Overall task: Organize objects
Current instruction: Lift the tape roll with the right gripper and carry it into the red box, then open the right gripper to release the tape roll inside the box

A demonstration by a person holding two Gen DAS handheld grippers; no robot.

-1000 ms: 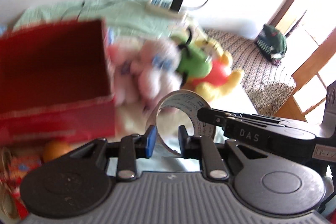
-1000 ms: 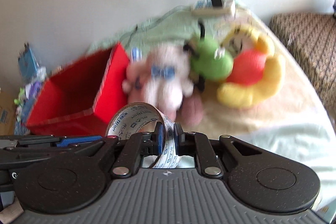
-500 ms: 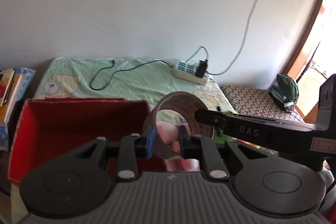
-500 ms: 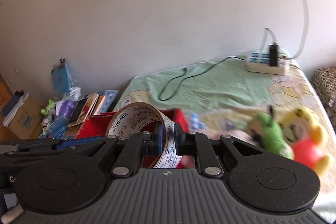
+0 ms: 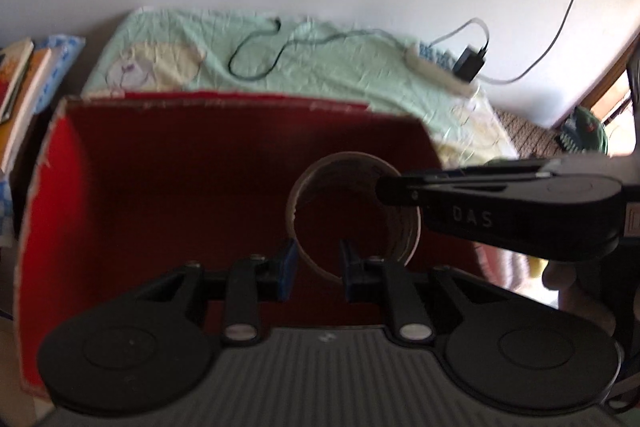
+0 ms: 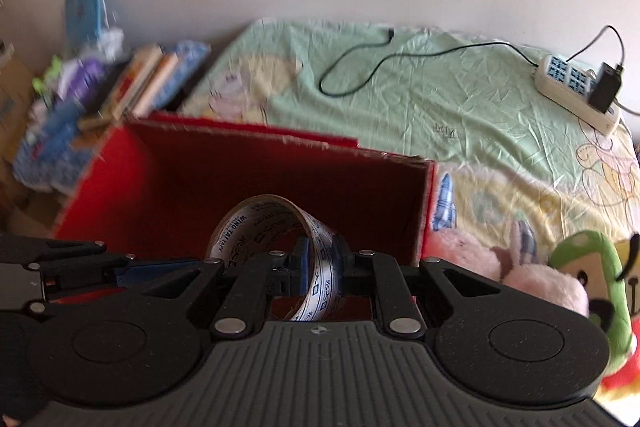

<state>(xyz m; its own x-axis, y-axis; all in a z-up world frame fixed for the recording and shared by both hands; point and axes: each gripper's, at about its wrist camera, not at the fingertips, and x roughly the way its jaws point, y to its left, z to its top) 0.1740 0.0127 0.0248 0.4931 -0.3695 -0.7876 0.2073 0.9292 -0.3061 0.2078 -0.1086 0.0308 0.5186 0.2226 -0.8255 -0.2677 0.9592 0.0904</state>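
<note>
Right gripper clenched on tape roll wall, over red box. Left gripper spread, straddling the near rim, not visibly pinching. Roll likely light, stiff; wall pinch suits.

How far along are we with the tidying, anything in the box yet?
Nothing shows inside the red box yet; what shows of its interior looks bare. In hand: the right gripper is shut on the tape roll, held over the box's opening. Left: release it, then the pink plush and green plush beside the box.
</note>
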